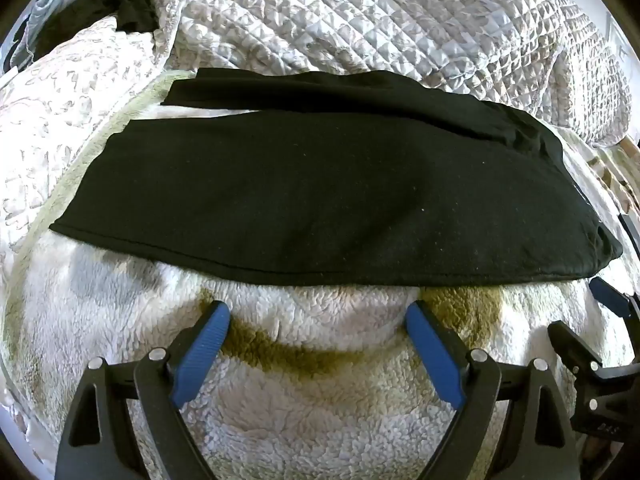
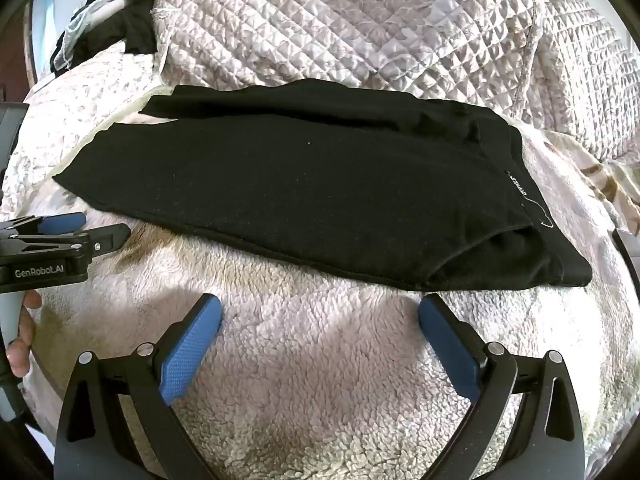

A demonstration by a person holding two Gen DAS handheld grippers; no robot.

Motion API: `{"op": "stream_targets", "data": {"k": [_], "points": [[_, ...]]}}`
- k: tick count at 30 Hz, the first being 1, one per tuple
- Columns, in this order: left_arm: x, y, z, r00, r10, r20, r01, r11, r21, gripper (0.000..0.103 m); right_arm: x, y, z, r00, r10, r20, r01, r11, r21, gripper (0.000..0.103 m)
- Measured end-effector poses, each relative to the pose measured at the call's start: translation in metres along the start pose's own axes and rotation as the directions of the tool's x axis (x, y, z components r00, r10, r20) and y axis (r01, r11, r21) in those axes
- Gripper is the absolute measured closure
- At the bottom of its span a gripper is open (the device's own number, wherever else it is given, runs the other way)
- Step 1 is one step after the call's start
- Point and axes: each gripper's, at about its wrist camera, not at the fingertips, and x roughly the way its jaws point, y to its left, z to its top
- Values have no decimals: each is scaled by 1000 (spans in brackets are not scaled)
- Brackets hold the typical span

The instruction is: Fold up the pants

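Black pants (image 1: pixel 312 196) lie flat across a fluffy white blanket (image 1: pixel 304 400), folded lengthwise with one leg over the other, the waistband to the right. In the right wrist view the pants (image 2: pixel 304 192) show a small label near the waistband. My left gripper (image 1: pixel 318 312) hovers just short of the pants' near edge, open, with nothing between its blue pads. My right gripper (image 2: pixel 320 306) is likewise open and empty, close to the near edge by the waistband end. The left gripper (image 2: pixel 80 226) also shows at the left of the right wrist view, with a person's fingers below it.
A quilted grey bedspread (image 1: pixel 380 20) rises behind the pants. Dark clothing (image 1: pixel 132 4) lies bunched at the far left corner. The fluffy blanket (image 2: pixel 320 380) has brownish patches near the grippers. The right gripper's fingers (image 1: pixel 576 344) show at the right edge of the left wrist view.
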Motion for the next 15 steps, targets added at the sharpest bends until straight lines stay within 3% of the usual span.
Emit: {"op": "stream_targets", "data": {"k": [15], "points": [[1, -2, 2, 1000, 2, -2, -2, 1000, 3, 11, 0, 0, 0, 1000, -1, 2, 1, 1000, -1, 4]]}}
